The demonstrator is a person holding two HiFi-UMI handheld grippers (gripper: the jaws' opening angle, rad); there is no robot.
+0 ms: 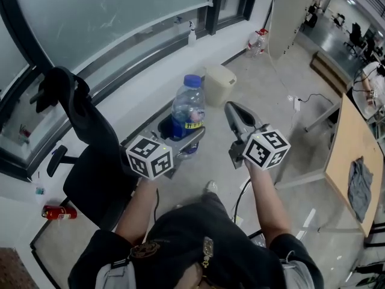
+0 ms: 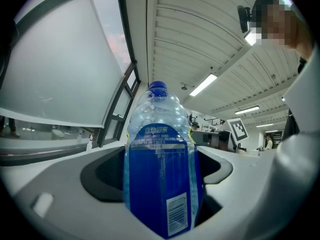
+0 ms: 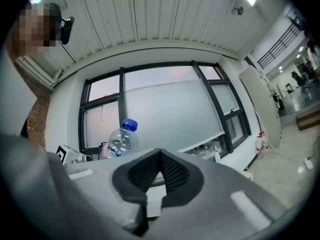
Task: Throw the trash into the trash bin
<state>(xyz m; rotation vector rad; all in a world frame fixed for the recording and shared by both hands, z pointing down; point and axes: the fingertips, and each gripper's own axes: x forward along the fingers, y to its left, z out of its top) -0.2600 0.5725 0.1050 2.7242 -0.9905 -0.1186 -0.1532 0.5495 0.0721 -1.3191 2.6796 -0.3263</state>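
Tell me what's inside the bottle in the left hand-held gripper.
The bottle looks empty in its clear upper part; the blue label hides whatever sits lower down.

Clear plastic water bottle with blue cap and blue label [image 1: 188, 110]:
- Head view: base hidden behind the jaws of the left hand-held gripper [image 1: 183, 136]; label print too small to read.
- Left gripper view: bottom cut off by the lower edge.
- Right gripper view: lower body hidden behind the right hand-held gripper [image 3: 160, 151].

Small red cylinder [image 1: 59, 212] on the floor: too small to identify.
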